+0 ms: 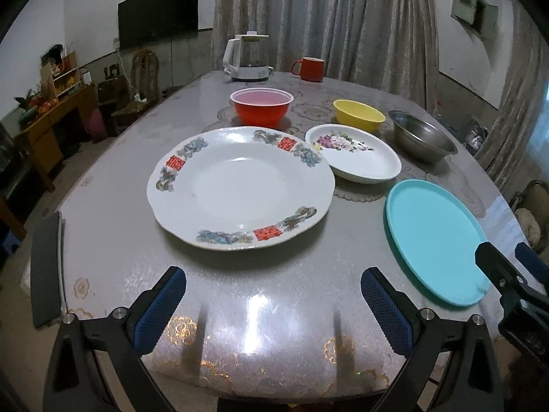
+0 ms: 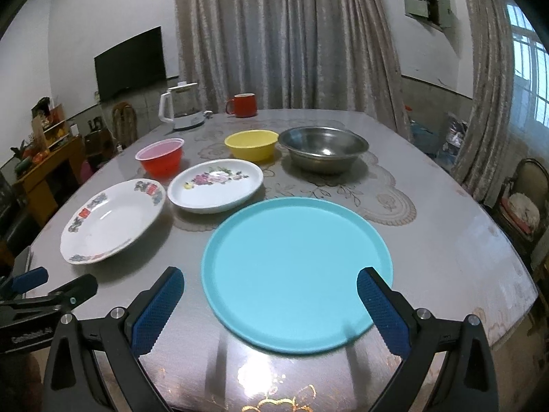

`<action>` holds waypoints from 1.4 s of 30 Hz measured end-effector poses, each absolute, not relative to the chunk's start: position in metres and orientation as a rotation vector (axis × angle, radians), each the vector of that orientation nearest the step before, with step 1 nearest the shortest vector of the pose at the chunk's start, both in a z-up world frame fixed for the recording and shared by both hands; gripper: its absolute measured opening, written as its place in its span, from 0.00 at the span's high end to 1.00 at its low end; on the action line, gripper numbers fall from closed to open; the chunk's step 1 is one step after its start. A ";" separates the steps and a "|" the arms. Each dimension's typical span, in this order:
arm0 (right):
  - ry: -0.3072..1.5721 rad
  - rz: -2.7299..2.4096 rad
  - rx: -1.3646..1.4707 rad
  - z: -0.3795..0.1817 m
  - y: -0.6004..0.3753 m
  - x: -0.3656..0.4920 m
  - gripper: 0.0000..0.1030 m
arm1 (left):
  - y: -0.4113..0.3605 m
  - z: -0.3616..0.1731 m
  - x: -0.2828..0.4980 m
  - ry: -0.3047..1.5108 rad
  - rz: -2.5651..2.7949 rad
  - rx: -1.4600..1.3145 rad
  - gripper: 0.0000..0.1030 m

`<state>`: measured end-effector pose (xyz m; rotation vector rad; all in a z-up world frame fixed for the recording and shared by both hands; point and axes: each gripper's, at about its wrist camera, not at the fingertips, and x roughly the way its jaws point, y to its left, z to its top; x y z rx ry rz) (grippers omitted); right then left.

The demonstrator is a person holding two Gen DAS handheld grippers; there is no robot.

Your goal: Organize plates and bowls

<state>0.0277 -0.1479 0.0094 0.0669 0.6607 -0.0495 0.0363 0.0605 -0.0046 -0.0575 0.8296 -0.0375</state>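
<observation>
On a glossy grey table [image 2: 446, 240] before curtains [image 2: 291, 34] — plates, bowls, both claws — left claw [image 1: 272, 309], right claw [image 2: 271, 309] — wide, empty.

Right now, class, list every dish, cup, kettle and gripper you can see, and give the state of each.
large white plate: upright, empty
floral plate: upright, empty
turquoise plate: flat, empty
red bowl: upright, unstacked
yellow bowl: upright, empty
steel bowl: upright, empty
red mug: upright
kettle: lid on
left gripper: open
right gripper: open
</observation>
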 end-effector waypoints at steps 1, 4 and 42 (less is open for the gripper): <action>0.658 -0.044 0.063 0.011 -0.147 0.029 0.00 | 0.061 -0.004 0.037 0.829 -0.041 -0.060 0.00; 0.661 -0.018 0.061 0.014 -0.143 0.032 0.00 | 0.062 -0.002 0.040 0.824 -0.041 -0.058 0.00; 0.692 0.219 0.052 0.020 -0.093 0.084 0.31 | 0.123 0.012 0.110 0.810 0.005 -0.113 0.00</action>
